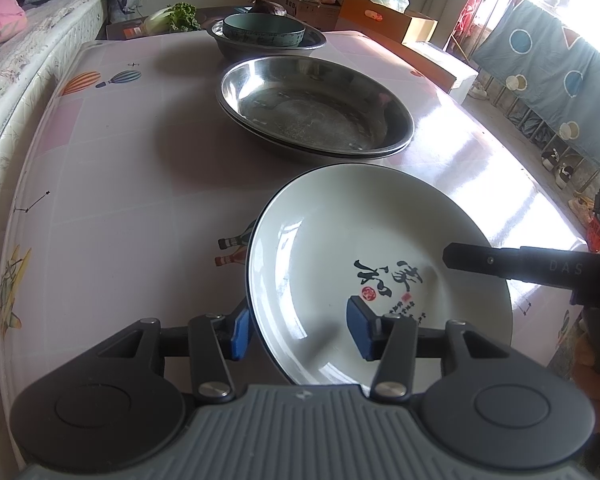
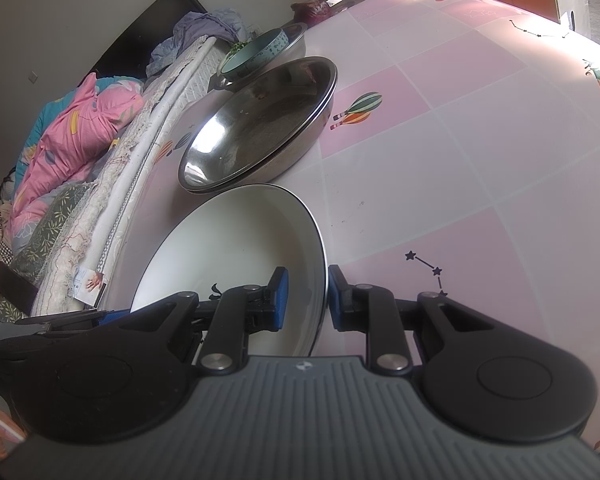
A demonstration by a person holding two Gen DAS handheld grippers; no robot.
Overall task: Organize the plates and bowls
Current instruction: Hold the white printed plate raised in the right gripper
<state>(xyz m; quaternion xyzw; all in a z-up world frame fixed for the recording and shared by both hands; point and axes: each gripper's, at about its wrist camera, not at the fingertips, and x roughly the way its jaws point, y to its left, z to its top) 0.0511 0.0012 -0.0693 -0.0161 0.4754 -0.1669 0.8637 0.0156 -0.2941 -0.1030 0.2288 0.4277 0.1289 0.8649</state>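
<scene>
A white plate (image 1: 340,240) with a black rim and black calligraphy lies at the near side of the table, its right edge pinched by my right gripper (image 2: 308,298), which is shut on the rim. In the left wrist view that gripper's dark finger (image 1: 500,266) reaches in from the right. My left gripper (image 1: 300,330) stands open astride the plate's near-left rim, one blue pad outside and one inside the dish. Behind the plate (image 2: 236,252) sit two stacked steel plates (image 1: 316,108) (image 2: 260,128). Farther back a teal bowl (image 1: 264,32) (image 2: 256,54) rests inside a steel basin (image 1: 316,42).
The table (image 1: 120,160) wears a pink checked cloth with balloon prints. A bed with a pink quilt (image 2: 72,136) runs along its left side. Leafy greens (image 1: 180,18) and cardboard boxes (image 1: 384,16) stand behind it, and a hanging blue cloth (image 1: 548,76) is at the right.
</scene>
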